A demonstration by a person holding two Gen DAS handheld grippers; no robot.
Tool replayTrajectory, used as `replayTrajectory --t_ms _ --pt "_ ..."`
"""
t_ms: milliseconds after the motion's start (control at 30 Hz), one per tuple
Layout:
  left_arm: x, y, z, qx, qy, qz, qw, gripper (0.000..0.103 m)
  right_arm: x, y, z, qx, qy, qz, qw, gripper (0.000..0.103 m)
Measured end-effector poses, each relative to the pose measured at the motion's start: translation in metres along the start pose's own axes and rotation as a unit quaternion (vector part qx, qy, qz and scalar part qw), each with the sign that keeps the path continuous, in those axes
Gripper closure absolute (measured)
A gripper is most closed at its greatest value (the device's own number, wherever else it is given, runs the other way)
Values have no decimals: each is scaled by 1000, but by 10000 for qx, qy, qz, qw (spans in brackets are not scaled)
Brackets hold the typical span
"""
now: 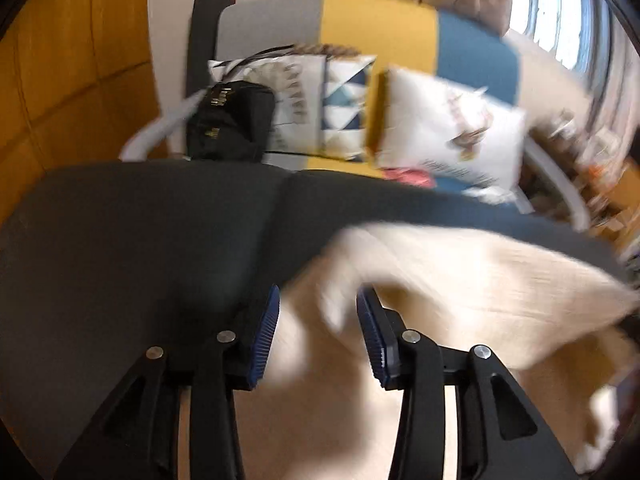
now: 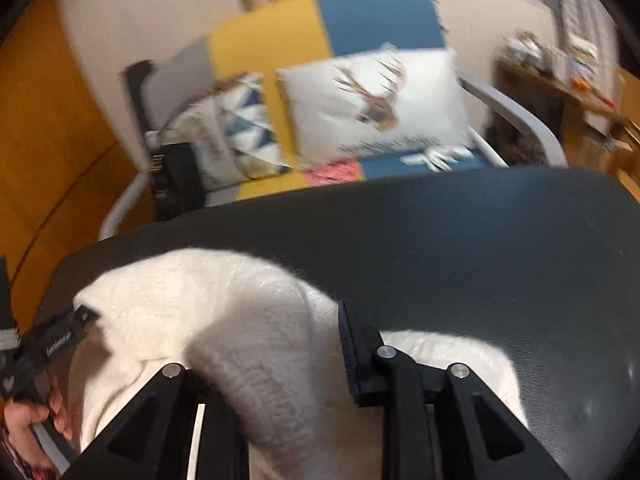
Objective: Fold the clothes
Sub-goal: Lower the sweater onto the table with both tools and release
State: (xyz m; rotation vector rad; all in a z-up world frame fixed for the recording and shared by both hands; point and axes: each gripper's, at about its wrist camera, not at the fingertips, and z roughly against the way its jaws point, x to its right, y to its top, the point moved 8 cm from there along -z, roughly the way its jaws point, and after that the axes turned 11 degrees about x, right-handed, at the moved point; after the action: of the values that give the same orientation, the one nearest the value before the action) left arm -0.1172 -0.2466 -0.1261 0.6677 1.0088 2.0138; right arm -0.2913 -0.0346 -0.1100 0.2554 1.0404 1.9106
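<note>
One cream sweater (image 1: pixel 460 280) on my dark table (image 1: pixel 140 240). My left gripper (image 1: pixel 316 332) gapes wide, cloth between the fingers, ungripped. My right gripper (image 2: pixel 272 344): fabric bunched between spread fingers; grip unclear. Chair (image 2: pixel 372 16) behind holds two cushions (image 2: pixel 380 108), one black bag (image 1: pixel 232 124).

Right claw (image 2: pixel 276 344) open around white fluffy garment (image 2: pixel 192 300) on dark table (image 2: pixel 460 248)

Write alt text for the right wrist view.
The right gripper has its fingers open around a raised fold of a white fluffy garment lying on a dark table. Behind stands a yellow and blue chair with a deer-print cushion.
</note>
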Motion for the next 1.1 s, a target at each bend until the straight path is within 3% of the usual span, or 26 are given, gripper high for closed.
replayTrajectory --t_ms 133,200,233,333,433,500,567,700,767,967,1000,1100 --pt "38 -30 28 172 -387 -444 9981 59 -7 -9 5 53 40 402 9992 80" --pt "56 -44 25 125 -365 -977 9945 58 -10 -13 7 79 60 603 9981 80" --pt "63 -48 17 -100 -332 -1194 9922 58 -12 -15 8 92 70 703 9975 80" --pt "57 -60 -3 -547 -88 -1175 9915 58 -2 -5 25 360 -67 530 9979 80" --pt "56 -64 -7 -544 -9 -1186 9914 57 7 7 41 618 -170 354 9973 80" --pt "61 -69 -8 -546 53 -1404 9886 52 -1 5 50 659 26 568 9962 80" --pt "65 -74 -9 -532 137 -1592 9857 49 1 4 49 611 -64 896 9941 80" --pt "63 -78 -10 -525 111 -1578 9860 48 54 5 16 24 -269 -220 9994 75" --pt "59 -78 -12 -526 68 -1525 9869 48 68 0 7 -284 -171 -629 9975 75" --pt "59 -79 -17 -505 93 -1610 9856 45 39 3 31 63 170 404 9990 75" --pt "58 -80 -17 -506 77 -1593 9859 45 45 5 30 17 179 260 9995 75" --pt "56 -80 -18 -515 13 -1523 9870 44 92 17 29 -84 206 -1186 9927 70"
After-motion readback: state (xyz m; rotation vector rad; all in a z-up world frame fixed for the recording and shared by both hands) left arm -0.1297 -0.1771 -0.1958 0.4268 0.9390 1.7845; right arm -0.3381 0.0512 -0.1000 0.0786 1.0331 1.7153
